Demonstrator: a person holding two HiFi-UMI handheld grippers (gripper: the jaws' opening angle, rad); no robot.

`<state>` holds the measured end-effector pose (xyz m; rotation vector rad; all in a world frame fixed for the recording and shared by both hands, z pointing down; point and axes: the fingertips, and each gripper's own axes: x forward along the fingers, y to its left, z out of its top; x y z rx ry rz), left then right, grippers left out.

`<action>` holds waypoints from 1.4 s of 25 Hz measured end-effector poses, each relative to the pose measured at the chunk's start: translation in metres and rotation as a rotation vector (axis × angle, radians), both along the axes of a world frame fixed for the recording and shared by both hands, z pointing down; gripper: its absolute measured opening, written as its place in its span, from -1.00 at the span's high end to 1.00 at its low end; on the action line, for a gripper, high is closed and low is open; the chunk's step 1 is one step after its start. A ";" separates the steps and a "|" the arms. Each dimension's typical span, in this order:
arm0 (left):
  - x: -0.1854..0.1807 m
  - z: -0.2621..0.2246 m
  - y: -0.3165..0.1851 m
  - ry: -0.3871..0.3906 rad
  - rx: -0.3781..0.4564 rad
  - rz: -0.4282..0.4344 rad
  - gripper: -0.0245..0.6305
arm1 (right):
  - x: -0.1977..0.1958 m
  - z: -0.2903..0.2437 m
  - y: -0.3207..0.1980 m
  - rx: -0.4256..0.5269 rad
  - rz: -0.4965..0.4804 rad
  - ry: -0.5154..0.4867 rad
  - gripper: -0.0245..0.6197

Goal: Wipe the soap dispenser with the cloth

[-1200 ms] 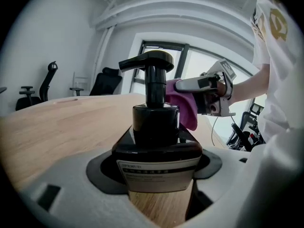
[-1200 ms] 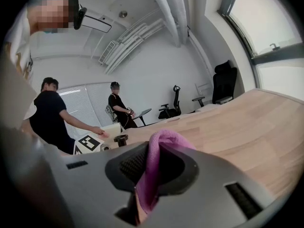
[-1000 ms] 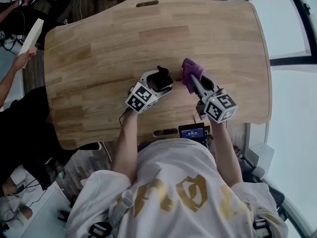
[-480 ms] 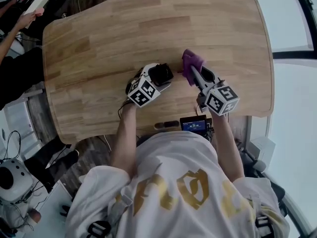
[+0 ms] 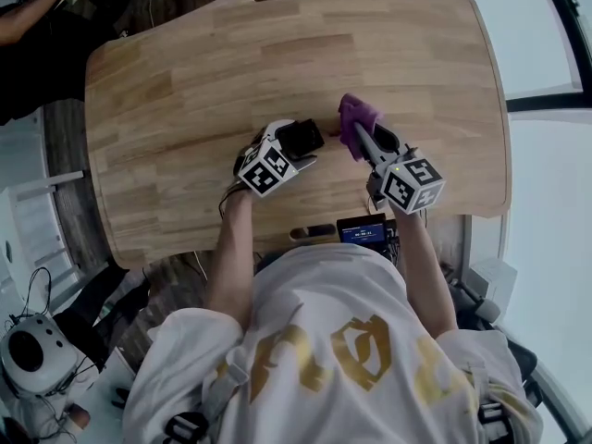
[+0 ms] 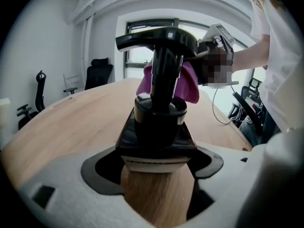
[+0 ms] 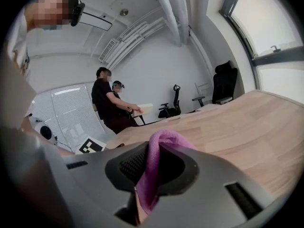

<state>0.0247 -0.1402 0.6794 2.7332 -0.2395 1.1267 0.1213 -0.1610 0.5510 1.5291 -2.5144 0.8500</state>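
Hardly shifts from a second ago in the head view: grips the soap dispenser [image 5: 301,138] in the left gripper [image 5: 294,148] on the table [image 5: 185,81], holds the purple cloth [image 5: 356,121] just right of it in the right gripper [image 5: 363,142]. Left gripper view: clamps the dispenser's dark body between its jaws, cloth close behind the pump neck. Right gripper view: pinches only a thin cloth fold, likely to slip free under hard rubbing.
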 end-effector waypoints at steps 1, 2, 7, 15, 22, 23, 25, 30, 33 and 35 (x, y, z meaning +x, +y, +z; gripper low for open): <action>-0.004 -0.001 0.000 0.005 -0.005 -0.017 -0.18 | 0.000 -0.002 0.000 0.004 0.002 0.002 0.77; -0.009 -0.003 -0.001 0.011 -0.007 -0.039 -0.18 | 0.000 -0.004 -0.001 0.010 0.004 0.004 0.77; -0.039 -0.029 -0.009 0.113 -0.030 -0.216 -0.18 | -0.003 -0.018 -0.003 0.044 0.006 0.018 0.77; -0.065 -0.129 -0.022 0.427 0.119 -0.519 0.35 | -0.026 -0.043 0.011 0.126 -0.012 0.129 0.77; -0.072 -0.201 -0.021 0.514 0.261 -0.678 0.90 | -0.039 -0.074 0.027 0.219 0.007 0.166 0.77; -0.072 -0.206 -0.019 0.508 0.270 -0.681 0.90 | -0.041 -0.078 0.028 0.232 0.009 0.175 0.77; -0.072 -0.214 -0.016 0.498 0.287 -0.685 0.90 | -0.044 -0.086 0.031 0.255 0.011 0.191 0.77; -0.079 -0.228 -0.011 0.538 0.304 -0.717 0.90 | -0.049 -0.095 0.038 0.269 -0.005 0.245 0.77; -0.080 -0.231 -0.008 0.543 0.312 -0.726 0.90 | -0.049 -0.095 0.043 0.275 -0.003 0.249 0.77; -0.079 -0.233 -0.007 0.551 0.307 -0.730 0.90 | -0.050 -0.097 0.046 0.281 -0.011 0.238 0.77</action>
